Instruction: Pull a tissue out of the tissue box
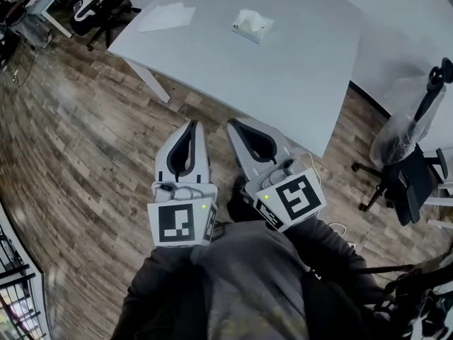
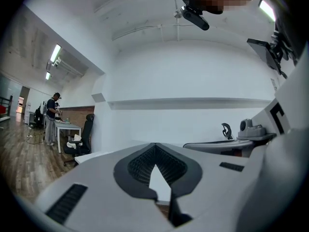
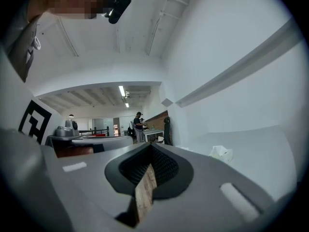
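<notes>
Two grippers, left gripper [image 1: 192,126] and right gripper [image 1: 231,125]: jaws together, nothing between. Tissue box [image 1: 251,25] on white table [image 1: 297,76], well apart.

Left gripper [image 1: 192,126] and right gripper [image 1: 233,124] side by side, jaws together, both empty.

Right tool [image 3: 150,148] shut tip to tip, nothing between the jaws, only a sliver of wood floor [image 3: 145,192] in the slit. Tissue box [image 3: 221,153] off to the right on the white desk [image 3: 263,151]. Far back, a person [image 3: 139,127] standing at another desk [image 3: 153,131].
</notes>
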